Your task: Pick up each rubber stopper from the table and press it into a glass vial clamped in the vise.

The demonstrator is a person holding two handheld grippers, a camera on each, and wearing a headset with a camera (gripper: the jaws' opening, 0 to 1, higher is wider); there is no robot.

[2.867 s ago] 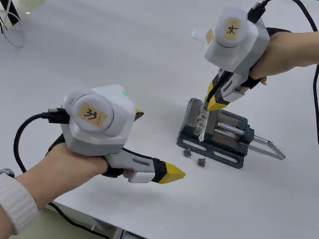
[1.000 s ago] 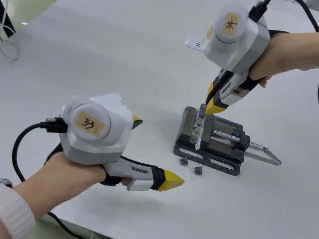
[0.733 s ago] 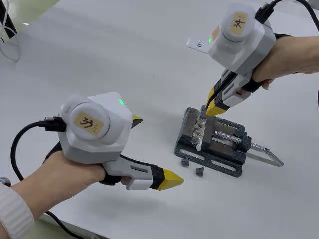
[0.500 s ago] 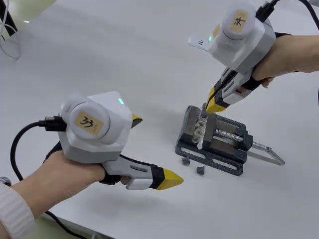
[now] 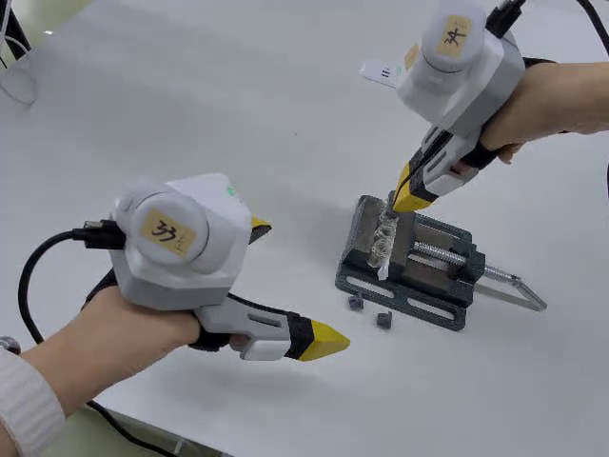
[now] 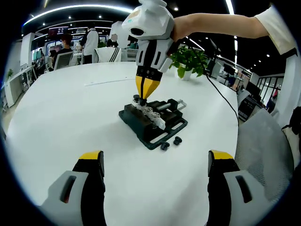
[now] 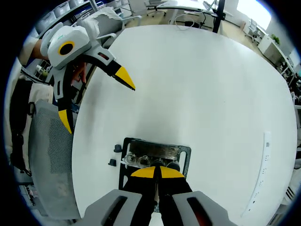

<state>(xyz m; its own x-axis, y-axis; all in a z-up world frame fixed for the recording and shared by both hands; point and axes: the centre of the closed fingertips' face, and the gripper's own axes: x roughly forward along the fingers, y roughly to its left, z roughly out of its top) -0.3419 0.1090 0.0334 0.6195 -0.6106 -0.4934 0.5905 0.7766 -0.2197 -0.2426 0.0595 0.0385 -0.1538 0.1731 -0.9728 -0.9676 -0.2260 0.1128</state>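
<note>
A dark vise (image 5: 428, 278) (image 6: 141, 126) (image 7: 184, 151) clamps a row of clear glass vials (image 5: 383, 240) (image 6: 153, 114) (image 7: 135, 160), some with dark stoppers on top. My right gripper (image 5: 407, 200) (image 6: 143, 92) (image 7: 158, 172) points down at the far end of the row. It is shut, and its yellow tips touch a dark stopper on a vial. Two loose rubber stoppers (image 5: 356, 303) (image 5: 383, 320) (image 6: 164, 146) (image 7: 117, 148) lie on the table just in front of the vise. My left gripper (image 5: 295, 283) (image 6: 155, 162) hovers open, left of the vise, with nothing in it.
The white table (image 5: 219, 105) spreads wide to the left and behind the vise. A white strip (image 5: 379, 70) (image 7: 265, 146) lies farther back. The vise handle (image 5: 514, 283) sticks out to the right. A grey mesh chair (image 7: 49, 160) stands at the table edge.
My right gripper stays shut over the far vial, with only small shifts. The left gripper holds its place, open. The loose stoppers have not moved.
</note>
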